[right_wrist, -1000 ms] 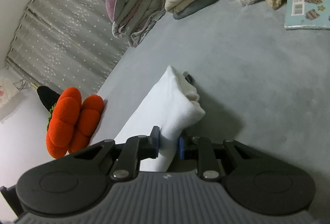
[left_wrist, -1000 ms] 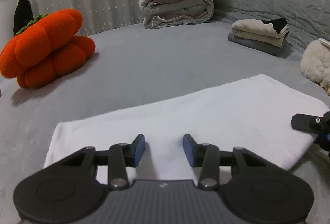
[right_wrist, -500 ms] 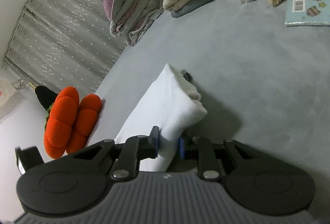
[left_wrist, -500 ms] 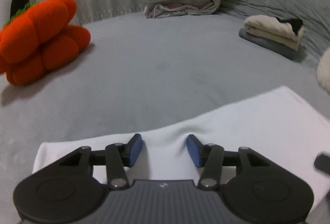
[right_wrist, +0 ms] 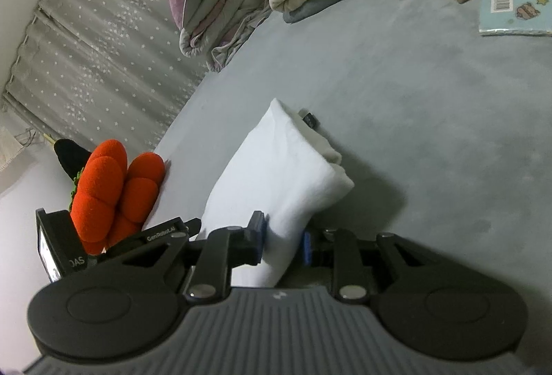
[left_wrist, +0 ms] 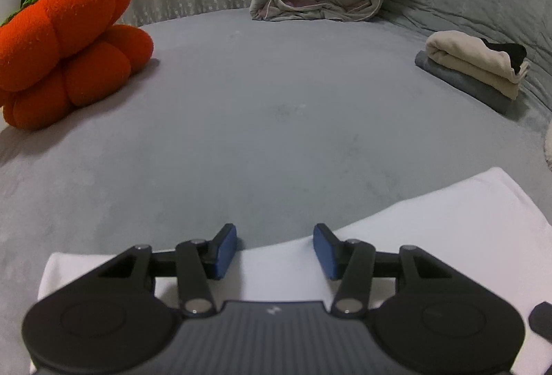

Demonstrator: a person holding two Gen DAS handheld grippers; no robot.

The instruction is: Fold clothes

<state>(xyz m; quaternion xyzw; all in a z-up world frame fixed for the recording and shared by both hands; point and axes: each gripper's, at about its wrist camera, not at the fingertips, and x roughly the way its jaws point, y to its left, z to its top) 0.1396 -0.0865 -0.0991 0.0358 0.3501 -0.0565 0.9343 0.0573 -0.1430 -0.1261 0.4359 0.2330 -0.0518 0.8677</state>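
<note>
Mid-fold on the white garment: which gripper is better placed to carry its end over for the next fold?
Right, probably. The right gripper is already clamped on the white garment, lifting that end. The left gripper is open above the garment's far edge, gripping nothing.

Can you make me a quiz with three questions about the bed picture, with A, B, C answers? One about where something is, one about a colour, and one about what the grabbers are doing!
1. Where is the pumpkin plush in the left wrist view?
A. far left on the bed
B. on the folded pile
C. under the white cloth

2. What colour are the left gripper pads?
A. red
B. blue
C. yellow

3. What is the right gripper doing?
A. hanging open over bare bed
B. holding a book
C. pinching the white cloth

Answers: 1 A, it sits at the left edge on the grey cover. 2 B, both pads look blue. 3 C, the cloth is squeezed between its pads.
</note>
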